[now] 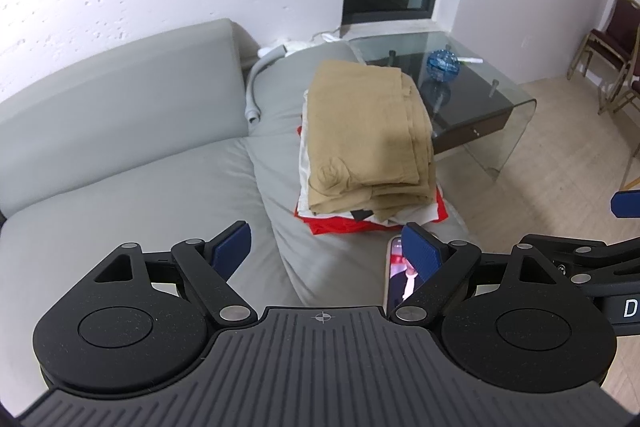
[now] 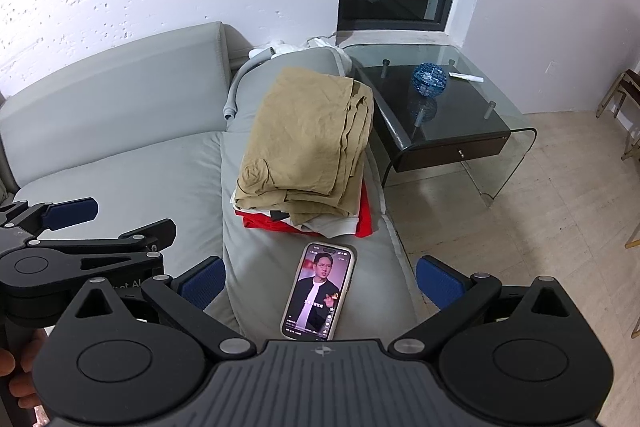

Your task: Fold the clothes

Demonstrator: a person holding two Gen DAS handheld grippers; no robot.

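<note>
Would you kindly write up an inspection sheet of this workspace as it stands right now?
Surface: grey sofa, cushions bare apart from the items below.
Job's things: tan folded garment on top of a stack with white and red clothes.
Clutter: phone, screen lit, lying in front of the stack.
Grippers: left gripper and right gripper both open, holding nothing.
Cables: grey hose behind the stack; white cord near the wall.
Surroundings: glass side table with blue ball, dark window, chairs.
</note>
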